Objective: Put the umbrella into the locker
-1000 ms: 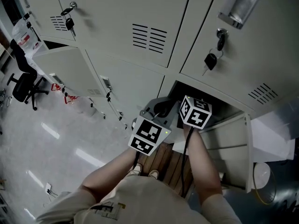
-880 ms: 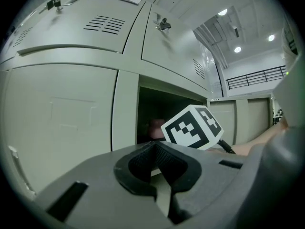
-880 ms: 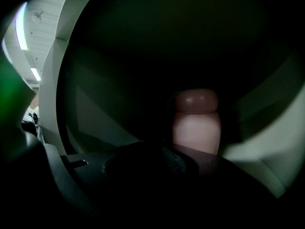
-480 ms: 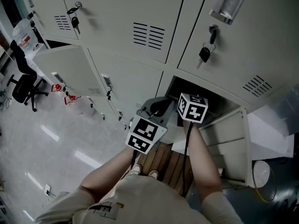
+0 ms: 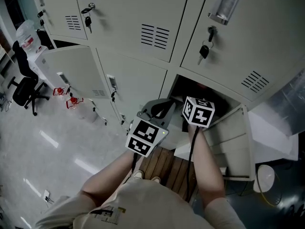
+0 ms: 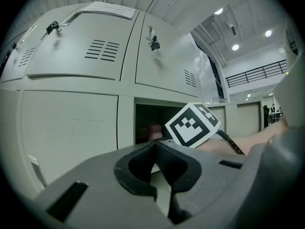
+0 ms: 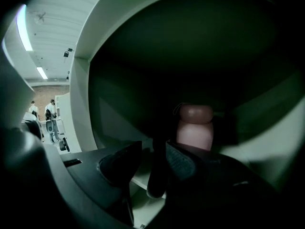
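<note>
While you are holding your right gripper (image 7: 153,149) at the mouth of the open locker compartment (image 7: 82,109), its jaws are standing wide apart, having just been opening, and the pads are pressing on nothing. A dark narrow shape is showing in the gap between them, too dim to name. Beyond the jaws, right of centre in the right gripper view, the pink umbrella (image 7: 195,128) is sitting inside the dark compartment, its lower end disappearing behind the right jaw. Your left gripper (image 6: 153,146) is hovering just outside, at the lower left of the opening in the head view, its jaws closed tip to tip with nothing between them. The compartment's door (image 5: 233,140) is hanging open at the right of that view, and keys (image 5: 204,50) are dangling from the shut door above.
</note>
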Available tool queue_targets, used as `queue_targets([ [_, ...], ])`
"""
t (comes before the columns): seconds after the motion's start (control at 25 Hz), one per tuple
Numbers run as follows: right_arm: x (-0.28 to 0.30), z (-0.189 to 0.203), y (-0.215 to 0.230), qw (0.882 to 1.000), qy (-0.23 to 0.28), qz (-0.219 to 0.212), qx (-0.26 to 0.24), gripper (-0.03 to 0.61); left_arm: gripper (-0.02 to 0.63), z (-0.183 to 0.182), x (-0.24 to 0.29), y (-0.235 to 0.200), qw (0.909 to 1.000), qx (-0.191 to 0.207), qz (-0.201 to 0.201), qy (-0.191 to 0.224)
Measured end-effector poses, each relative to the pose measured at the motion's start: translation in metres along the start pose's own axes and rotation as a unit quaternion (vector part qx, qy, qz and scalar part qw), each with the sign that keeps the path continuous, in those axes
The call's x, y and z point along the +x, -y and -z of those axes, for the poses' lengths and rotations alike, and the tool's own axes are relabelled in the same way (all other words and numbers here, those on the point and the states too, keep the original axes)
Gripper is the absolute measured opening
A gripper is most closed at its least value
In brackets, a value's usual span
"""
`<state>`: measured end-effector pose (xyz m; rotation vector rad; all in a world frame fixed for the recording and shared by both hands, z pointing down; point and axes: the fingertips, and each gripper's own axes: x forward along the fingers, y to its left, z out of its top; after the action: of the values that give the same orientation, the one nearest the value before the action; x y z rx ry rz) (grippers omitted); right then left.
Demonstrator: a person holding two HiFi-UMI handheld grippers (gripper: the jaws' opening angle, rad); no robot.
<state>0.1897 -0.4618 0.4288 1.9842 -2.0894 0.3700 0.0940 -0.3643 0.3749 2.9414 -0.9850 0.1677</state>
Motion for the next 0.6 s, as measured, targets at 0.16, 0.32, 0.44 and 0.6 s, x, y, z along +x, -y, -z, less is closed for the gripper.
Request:
queue_targets([
  [0.16,-0.023,-0.014,0.0,1.0,0.022,-0.001,0.007,0.153,0.008,-0.013,-0.008,0.003,0.9998,0.013,-0.003,0.011],
  [0.32,-0.052,-0.034,-0.004,0.999,0.052,-0.01,0.009,0.152,0.008,-0.025,-0.013,0.003,0.9995,0.022,-0.01,0.021],
  [0.44,-0.078,-0.049,-0.006,0.997,0.081,-0.014,0.008,0.133,0.008,-0.032,-0.016,0.003,0.9992,0.028,-0.012,0.024],
  [0.6,-0.116,-0.069,-0.006,0.993,0.122,-0.009,-0.006,0.103,0.008,-0.044,-0.022,0.003,0.9987,0.035,-0.015,0.035],
])
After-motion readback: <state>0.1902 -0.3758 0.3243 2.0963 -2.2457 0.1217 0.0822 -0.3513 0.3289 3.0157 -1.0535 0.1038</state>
